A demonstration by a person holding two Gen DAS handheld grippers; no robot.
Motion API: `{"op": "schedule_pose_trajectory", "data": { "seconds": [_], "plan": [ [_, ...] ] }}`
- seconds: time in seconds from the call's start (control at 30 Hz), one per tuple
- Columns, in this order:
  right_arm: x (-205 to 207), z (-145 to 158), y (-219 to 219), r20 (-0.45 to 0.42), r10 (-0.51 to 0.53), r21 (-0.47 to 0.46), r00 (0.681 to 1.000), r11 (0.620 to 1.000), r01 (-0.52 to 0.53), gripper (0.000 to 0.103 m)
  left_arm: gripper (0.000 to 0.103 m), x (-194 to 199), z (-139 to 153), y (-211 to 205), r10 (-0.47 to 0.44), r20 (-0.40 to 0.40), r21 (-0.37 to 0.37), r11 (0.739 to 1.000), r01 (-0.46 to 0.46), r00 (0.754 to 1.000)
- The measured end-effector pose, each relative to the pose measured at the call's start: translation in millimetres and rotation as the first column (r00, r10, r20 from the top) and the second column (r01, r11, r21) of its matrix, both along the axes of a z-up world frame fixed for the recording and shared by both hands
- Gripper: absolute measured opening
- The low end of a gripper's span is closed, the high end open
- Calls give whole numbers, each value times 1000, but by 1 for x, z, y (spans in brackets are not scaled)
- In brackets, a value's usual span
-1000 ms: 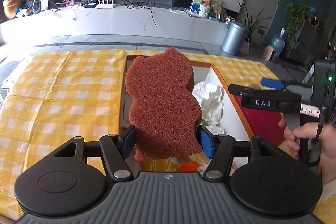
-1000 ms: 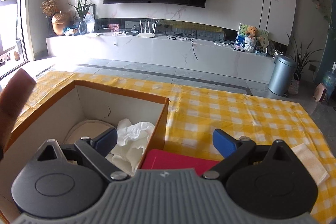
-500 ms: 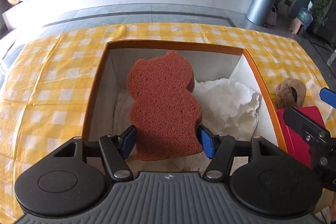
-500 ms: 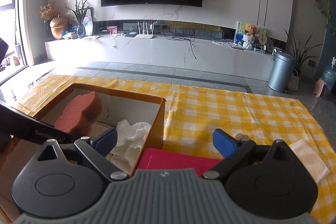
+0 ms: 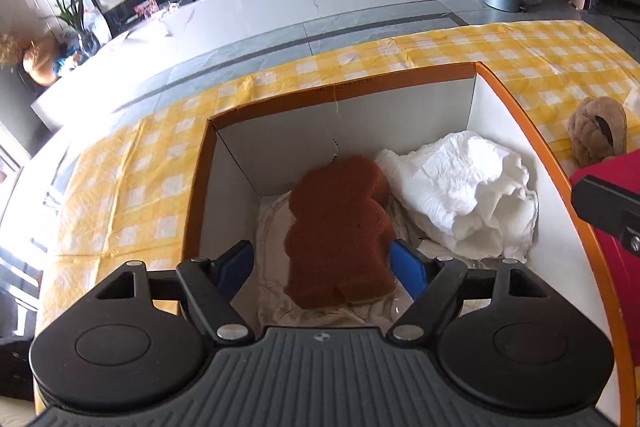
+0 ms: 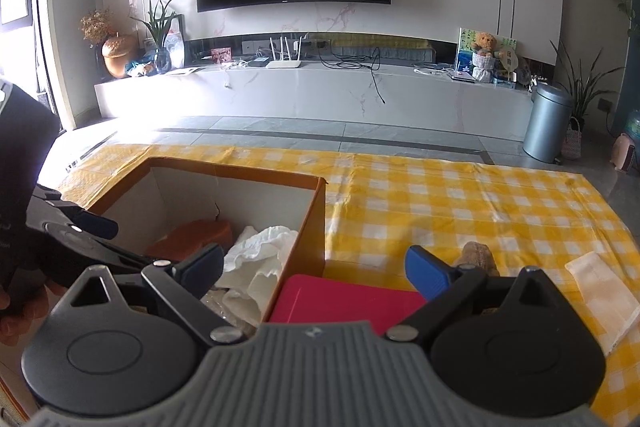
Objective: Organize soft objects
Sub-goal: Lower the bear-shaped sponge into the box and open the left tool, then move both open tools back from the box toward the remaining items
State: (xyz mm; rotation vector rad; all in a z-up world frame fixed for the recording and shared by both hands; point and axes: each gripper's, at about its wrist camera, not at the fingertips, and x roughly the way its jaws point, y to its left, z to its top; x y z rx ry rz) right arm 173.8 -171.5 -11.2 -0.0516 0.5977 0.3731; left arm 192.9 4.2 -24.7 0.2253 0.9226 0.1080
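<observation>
- Left gripper (image 5: 323, 265) is down inside the box (image 5: 336, 77), fingers spread wide.
- The brown sponge (image 5: 340, 231) sits between those fingers. There is a clear gap at the left finger (image 5: 236, 265); the right finger (image 5: 406, 267) is right at the sponge's edge, and I cannot tell if it touches.
- The sponge lies on crumpled pale cloth (image 5: 276, 291) on the box floor, towards the box's left wall.
- Just beside the sponge, on its right, a bunched white cloth (image 5: 460, 187) fills the right half of the box, up against the right wall.
- From the right wrist view the same sponge (image 6: 192, 239) and white cloth (image 6: 260, 247) show over the box's rim (image 6: 316, 183), with the left gripper (image 6: 80, 223) reaching in from the left.
- Right gripper (image 6: 314, 269) hangs above the table, fingers spread wide, nothing between them.
- Below it lies a red flat thing (image 6: 344, 301), tight against the outside of the box's right wall.
- A fuzzy brown slipper (image 5: 596, 137) rests on the yellow checked tablecloth (image 6: 460, 195), near the box's right side and just beyond the red thing.
- A folded pale cloth (image 6: 604, 297) lies by the table's right edge, well apart from the box.
</observation>
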Motion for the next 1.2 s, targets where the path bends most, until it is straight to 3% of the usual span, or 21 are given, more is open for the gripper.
{"op": "schedule_pose_trajectory", "data": {
  "seconds": [0.1,0.23,0.33,0.47,0.57,0.67,0.87,1.0,1.2],
  "plan": [
    [-1,2,0,2,1,7,1000,1000,-1,96,91,-16,10,-6,9,36,67,998,-11,999],
    [-6,10,-5,23,-2,24,1000,1000,1,96,91,-43,30,-8,25,108,39,999,-29,994],
    [-11,19,-13,40,-13,47,999,999,11,96,85,-59,45,-13,0,139,31,999,-4,990],
    [-18,29,-27,65,-33,43,997,999,30,96,84,-76,68,-13,5,220,-97,995,17,976],
    [-23,36,-41,78,-67,32,995,997,65,96,84,-88,79,-9,16,264,-213,976,42,964],
    [-27,42,-60,97,-100,12,990,995,100,96,84,-95,82,-9,-1,287,-283,955,85,958],
    [-30,51,-109,100,-218,8,971,976,218,99,84,-101,80,-23,-60,308,-268,952,147,950],
    [-29,46,-138,67,-267,18,961,964,266,100,84,-102,78,-32,-71,304,-306,937,167,950],
    [-21,28,-168,21,-345,-82,938,935,345,100,84,-112,74,-54,-115,307,-311,926,214,945]
  ]
}}
